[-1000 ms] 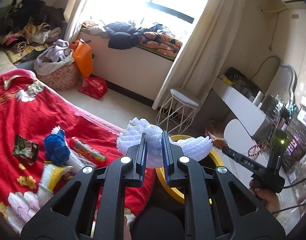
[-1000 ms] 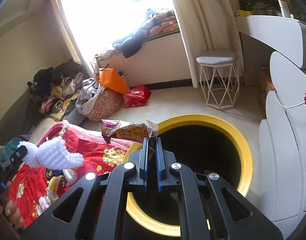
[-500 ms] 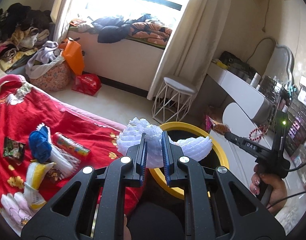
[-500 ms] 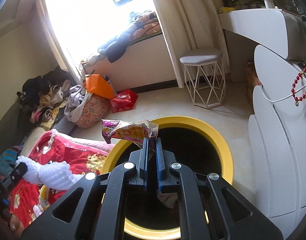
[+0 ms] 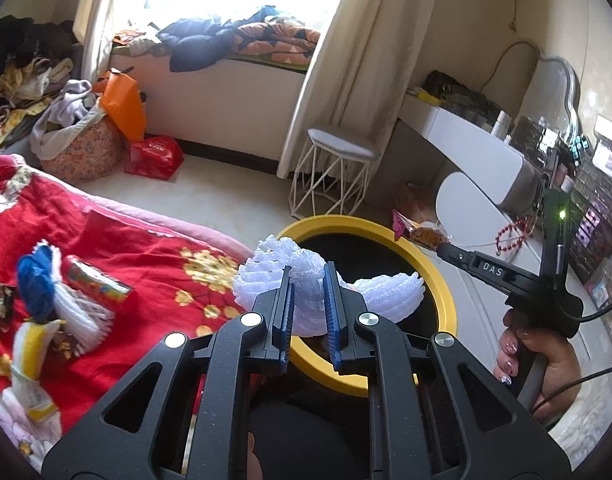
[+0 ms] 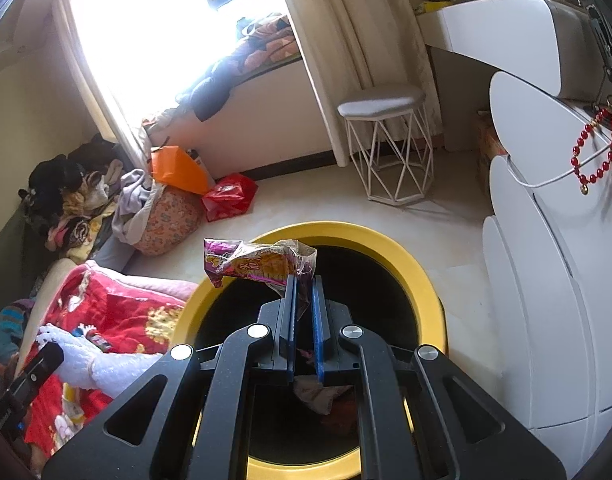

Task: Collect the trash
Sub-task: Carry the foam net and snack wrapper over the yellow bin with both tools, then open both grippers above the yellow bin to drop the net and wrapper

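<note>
My left gripper [image 5: 308,276] is shut on a white foam fruit net [image 5: 385,292], which hangs over the near rim of the yellow-rimmed black trash bin [image 5: 441,284]. Over the mouth of that bin [image 6: 409,256], my right gripper [image 6: 302,282] is shut on a purple and orange snack wrapper [image 6: 258,265]. The left wrist view shows the right gripper [image 5: 439,245] from the side, wrapper [image 5: 415,232] at its tip, a hand [image 5: 545,356] on its handle. In the right wrist view the foam net [image 6: 106,368] and the left gripper's body sit at lower left. Some trash [image 6: 325,396] lies inside the bin.
More litter lies on the red blanket [image 5: 154,256]: a blue and white tassel bundle [image 5: 54,300], a colourful tube [image 5: 100,282], a yellow and white wrapper [image 5: 28,344]. A white wire stool [image 5: 337,176], a white dresser [image 6: 553,280] with red beads [image 6: 593,152] and a laundry heap [image 5: 78,140] surround the bin.
Both grippers have moved closer to the bin and lower, each still holding its item. The bin's opening now fills more of both views, and the bed has slid left.
</note>
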Available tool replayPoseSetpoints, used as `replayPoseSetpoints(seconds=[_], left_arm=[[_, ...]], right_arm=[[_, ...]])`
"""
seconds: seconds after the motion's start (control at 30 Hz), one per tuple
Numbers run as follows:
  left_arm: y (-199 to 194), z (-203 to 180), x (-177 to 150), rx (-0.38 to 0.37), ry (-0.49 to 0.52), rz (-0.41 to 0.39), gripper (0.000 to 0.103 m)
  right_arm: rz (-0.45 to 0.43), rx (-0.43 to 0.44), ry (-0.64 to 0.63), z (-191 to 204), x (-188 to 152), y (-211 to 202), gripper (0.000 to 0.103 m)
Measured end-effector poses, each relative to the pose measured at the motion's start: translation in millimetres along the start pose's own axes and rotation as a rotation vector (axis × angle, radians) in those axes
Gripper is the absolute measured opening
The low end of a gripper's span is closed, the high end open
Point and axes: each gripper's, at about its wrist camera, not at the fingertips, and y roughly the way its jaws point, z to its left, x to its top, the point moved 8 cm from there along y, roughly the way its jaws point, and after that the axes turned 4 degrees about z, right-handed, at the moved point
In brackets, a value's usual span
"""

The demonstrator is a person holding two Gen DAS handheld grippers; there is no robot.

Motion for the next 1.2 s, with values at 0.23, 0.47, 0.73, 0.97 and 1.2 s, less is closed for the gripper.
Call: replayPoseSetpoints(seconds=[0.23, 0.47, 0.73, 0.97, 1.2], left_arm=[[26.5, -12.6, -10.5, -0.01, 0.022, 0.056, 0.01], [46.9, -23.3, -18.7, -0.014, 0.05, 0.099, 0.01], [64.8, -34.0, -27.9, -0.021, 0.084, 0.142, 0.01], [75.8, -42.2, -28.0, -0.042, 0.091, 0.152, 0.02], [59.7, -38.7, -18.4, -0.054, 0.054, 0.082, 0.069]], right_arm=[[0.031, -0.01, 0.034, -14.6, -4.8, 14.1, 0.007], [0.062, -0.013, 0.044, -22.7, -9.1, 26.4, 0.007], [0.073, -0.011, 0.055, -30.4, -9.7, 31.5, 0.007], [0.077, 0.021, 0.066, -30.8, -10.1, 33.4, 0.015], [0.051, 0.023, 0.062, -28.0, -8.1, 27.3, 0.042]])
